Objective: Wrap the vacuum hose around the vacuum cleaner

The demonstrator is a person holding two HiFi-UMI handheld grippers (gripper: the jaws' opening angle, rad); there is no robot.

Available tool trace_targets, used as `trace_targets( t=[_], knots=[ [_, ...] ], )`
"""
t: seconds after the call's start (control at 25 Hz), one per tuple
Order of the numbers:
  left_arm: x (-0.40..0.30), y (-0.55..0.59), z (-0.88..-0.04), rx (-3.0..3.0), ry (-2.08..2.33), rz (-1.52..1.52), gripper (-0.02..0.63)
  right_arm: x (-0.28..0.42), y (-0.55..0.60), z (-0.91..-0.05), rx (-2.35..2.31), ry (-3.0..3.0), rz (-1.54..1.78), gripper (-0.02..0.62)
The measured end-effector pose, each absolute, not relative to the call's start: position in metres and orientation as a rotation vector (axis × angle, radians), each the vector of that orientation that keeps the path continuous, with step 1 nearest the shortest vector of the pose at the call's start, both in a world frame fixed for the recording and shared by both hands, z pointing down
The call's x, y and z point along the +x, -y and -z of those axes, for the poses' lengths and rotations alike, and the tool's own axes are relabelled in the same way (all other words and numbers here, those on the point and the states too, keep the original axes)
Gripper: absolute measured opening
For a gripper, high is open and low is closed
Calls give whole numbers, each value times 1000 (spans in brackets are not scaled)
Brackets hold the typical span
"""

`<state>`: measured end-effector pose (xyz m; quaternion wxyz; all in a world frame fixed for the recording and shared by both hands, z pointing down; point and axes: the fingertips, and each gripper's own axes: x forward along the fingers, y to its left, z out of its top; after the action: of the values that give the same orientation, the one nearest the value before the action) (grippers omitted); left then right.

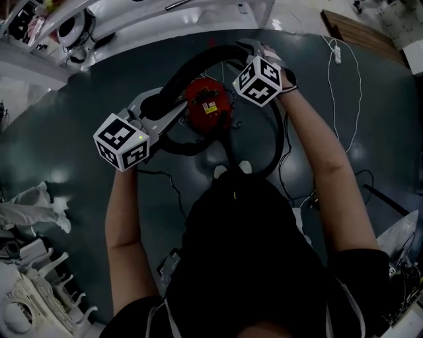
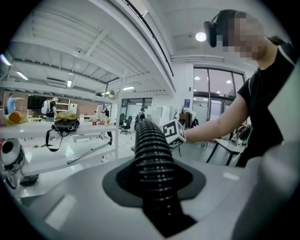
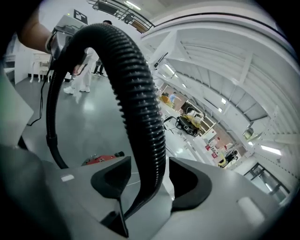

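Observation:
The red vacuum cleaner (image 1: 208, 105) stands on the dark floor, between my two grippers in the head view. Its black ribbed hose (image 1: 198, 63) arcs over it from one gripper to the other and loops round its right side. My left gripper (image 1: 158, 105) is to the left of the vacuum and is shut on the hose (image 2: 152, 140), with the pads pressing its ribs at the left gripper (image 2: 152, 176). My right gripper (image 1: 254, 47) is at the far right of the vacuum. There the hose (image 3: 136, 93) runs between the jaws of the right gripper (image 3: 150, 180) with a narrow gap at each side. The red vacuum (image 3: 101, 159) shows low behind it.
A thin white cable (image 1: 344, 86) and black cables (image 1: 291, 152) lie on the floor at the right. White shelving (image 1: 132, 20) lines the far left, and white clutter (image 1: 33, 211) sits at the near left. The person's feet (image 1: 231, 170) stand just behind the vacuum.

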<state>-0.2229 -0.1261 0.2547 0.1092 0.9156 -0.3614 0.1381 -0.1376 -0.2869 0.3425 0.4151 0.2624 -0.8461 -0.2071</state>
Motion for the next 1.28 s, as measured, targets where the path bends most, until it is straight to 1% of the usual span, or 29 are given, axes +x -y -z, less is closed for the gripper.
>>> trace_targets(
  t=[0.04, 0.08, 0.12, 0.48, 0.88, 1.12, 1.2, 1.28],
  knots=[
    [-221, 123, -252, 2703, 1058, -380, 137, -139, 289, -340, 661, 2128, 548, 239],
    [-220, 121, -249, 2711, 1057, -350, 137, -140, 290, -337, 657, 2132, 574, 195],
    [-221, 119, -246, 2713, 1060, -322, 137, -142, 290, -334, 648, 2140, 594, 184],
    [-235, 115, -264, 2641, 1088, -177, 138, -151, 294, -294, 567, 2134, 708, 178],
    [-208, 109, -302, 2566, 1000, -238, 138, -144, 297, -288, 555, 2085, 730, 176],
    [-190, 111, -313, 2519, 973, -243, 251, -143, 296, -286, 552, 2067, 741, 176],
    [-184, 115, -310, 2518, 965, -252, 307, -143, 294, -285, 553, 2060, 744, 176],
    [-180, 120, -304, 2521, 959, -256, 321, -144, 294, -284, 558, 2058, 744, 178]
  ],
)
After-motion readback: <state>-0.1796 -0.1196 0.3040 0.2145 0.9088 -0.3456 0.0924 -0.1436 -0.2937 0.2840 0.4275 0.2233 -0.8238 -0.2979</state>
